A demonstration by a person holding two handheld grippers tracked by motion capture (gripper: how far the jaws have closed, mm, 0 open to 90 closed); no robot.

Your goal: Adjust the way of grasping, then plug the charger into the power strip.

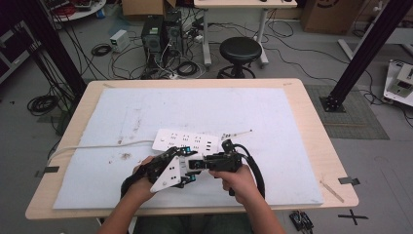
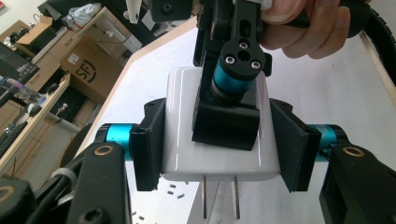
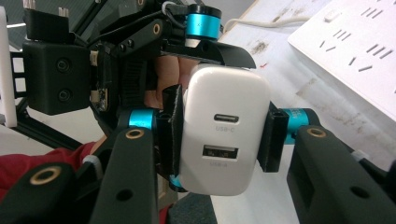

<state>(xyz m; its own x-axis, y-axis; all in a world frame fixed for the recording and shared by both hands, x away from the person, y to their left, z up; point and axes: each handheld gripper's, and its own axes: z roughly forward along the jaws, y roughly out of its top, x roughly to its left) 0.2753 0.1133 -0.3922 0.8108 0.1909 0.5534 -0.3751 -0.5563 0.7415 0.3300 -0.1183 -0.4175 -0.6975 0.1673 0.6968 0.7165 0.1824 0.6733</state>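
Note:
A white USB wall charger (image 2: 180, 133) hangs between both grippers above the near middle of the table. My left gripper (image 2: 218, 144) is shut on its two long sides, with the two metal prongs (image 2: 219, 198) pointing toward the camera. My right gripper (image 3: 220, 135) is shut on the same charger (image 3: 224, 140) from the opposite end, facing its USB-C and USB-A ports. In the high view the left gripper (image 1: 182, 168) and right gripper (image 1: 199, 165) meet tip to tip, each held in a hand. Just beyond them lies a white power strip (image 1: 187, 140).
A white mat (image 1: 146, 112) covers most of the wooden table (image 1: 316, 146). The strip's white cable (image 1: 97, 146) runs off the left edge. A thin stick (image 1: 238, 132) lies right of the strip. A black stool (image 1: 240, 51) and computer towers stand on the floor beyond.

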